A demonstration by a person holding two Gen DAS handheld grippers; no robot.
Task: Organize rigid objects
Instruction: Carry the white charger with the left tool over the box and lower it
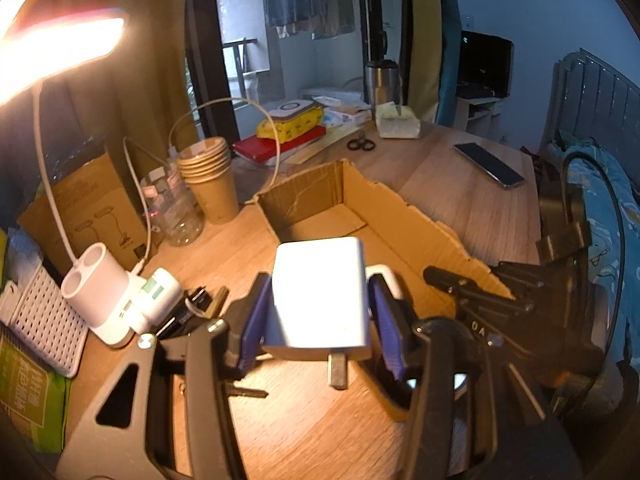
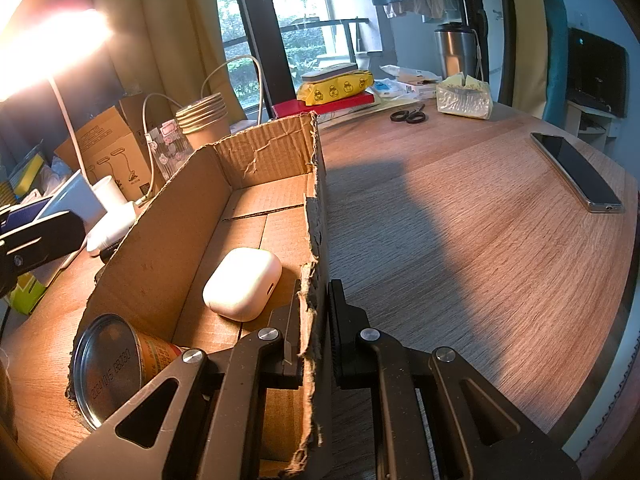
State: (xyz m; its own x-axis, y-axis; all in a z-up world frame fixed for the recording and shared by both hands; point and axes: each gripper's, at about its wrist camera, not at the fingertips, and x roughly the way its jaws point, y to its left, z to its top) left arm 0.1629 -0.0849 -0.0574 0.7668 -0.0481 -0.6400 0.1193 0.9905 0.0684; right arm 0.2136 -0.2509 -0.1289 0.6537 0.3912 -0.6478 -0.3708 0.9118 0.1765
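Note:
My left gripper [image 1: 320, 312] is shut on a white plug charger [image 1: 320, 296], prongs toward the camera, held at the near left edge of an open, torn cardboard box [image 1: 384, 204]. My right gripper [image 2: 316, 316] is shut on the box's right wall [image 2: 316, 216], one finger inside and one outside. Inside the box lie a white earbud case [image 2: 242, 282] and a metal can [image 2: 108, 368] on its side. The right gripper shows at the right in the left wrist view [image 1: 472, 292].
A lit desk lamp with a white base [image 1: 100, 292], a white basket [image 1: 40, 316], paper cups [image 1: 208, 176], a plastic bottle [image 1: 176, 208] and a brown carton [image 1: 88, 208] stand to the left. A phone [image 2: 576, 172], scissors [image 2: 408, 114], tissues [image 2: 464, 96] and books [image 2: 332, 96] lie on the wooden table.

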